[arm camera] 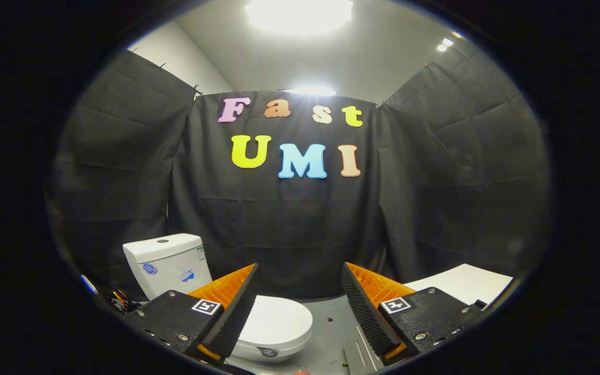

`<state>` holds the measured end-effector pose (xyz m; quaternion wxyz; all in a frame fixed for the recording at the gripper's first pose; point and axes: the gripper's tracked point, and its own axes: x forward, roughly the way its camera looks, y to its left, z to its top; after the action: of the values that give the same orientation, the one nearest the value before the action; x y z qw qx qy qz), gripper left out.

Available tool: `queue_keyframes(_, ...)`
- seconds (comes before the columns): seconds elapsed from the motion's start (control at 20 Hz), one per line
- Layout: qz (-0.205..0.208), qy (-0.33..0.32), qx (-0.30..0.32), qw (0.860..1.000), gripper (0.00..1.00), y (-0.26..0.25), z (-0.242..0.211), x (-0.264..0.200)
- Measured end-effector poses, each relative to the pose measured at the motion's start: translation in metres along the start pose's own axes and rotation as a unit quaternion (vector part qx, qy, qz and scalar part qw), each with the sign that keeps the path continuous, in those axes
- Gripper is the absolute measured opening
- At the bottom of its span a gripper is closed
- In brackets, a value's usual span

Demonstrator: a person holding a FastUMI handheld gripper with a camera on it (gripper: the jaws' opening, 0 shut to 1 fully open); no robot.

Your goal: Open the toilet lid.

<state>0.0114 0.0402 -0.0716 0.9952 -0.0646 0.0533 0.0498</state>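
Black cloth wall (300,229) runs round the booth on three sides, white ceiling above it with a bright ceiling light (300,13) overhead.

Grey floor (331,338) below, seen between and beyond the fingers.

Toilet (274,333) stands on the floor to the left, low, partly behind the left finger. White tank (167,263) at the back against the cloth, small button on top, stickers on its front face. Toilet lid (276,317) is down, flat over the bowl, white, rounded front edge pointing toward the middle of the floor. Lid sits just beyond and beside the left finger's tip, not between the fingers.

White flat board (466,284) lies to the right, beyond the right finger, near the cloth.

Gripper (300,273) is spread wide, nothing between the fingers, touching nothing. Both fingers black with ribbed pads and orange backing, each base carrying a square marker tag. Gap between the tips looks onto the cloth wall and bare floor.

Some small coloured wires (117,298) at far left next to the tank base, too small to tell more.
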Motion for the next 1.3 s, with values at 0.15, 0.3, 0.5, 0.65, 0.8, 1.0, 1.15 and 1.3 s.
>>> queue_keyframes(0.15, 0.014, -0.005, 0.019, 1.0, 0.96, 0.008, -0.002, 0.003)
queue_keyframes(0.3, 0.019, 0.004, 0.035, 0.999, 0.96, 0.015, -0.013, 0.008)
queue_keyframes(0.5, 0.035, 0.02, 0.072, 0.997, 0.95, 0.026, -0.029, 0.017)
queue_keyframes(0.65, 0.047, 0.031, 0.129, 0.99, 0.96, 0.034, -0.042, 0.023)
queue_keyframes(0.8, 0.043, 0.045, 0.158, 0.986, 0.96, 0.032, -0.065, 0.027)
queue_keyframes(1.0, 0.032, 0.084, 0.188, 0.978, 0.96, 0.031, -0.107, 0.033)
queue_keyframes(1.15, 0.008, 0.117, 0.202, 0.972, 0.96, 0.029, -0.139, 0.04)
queue_keyframes(1.3, 0.0, 0.145, 0.225, 0.963, 0.96, 0.041, -0.172, 0.043)
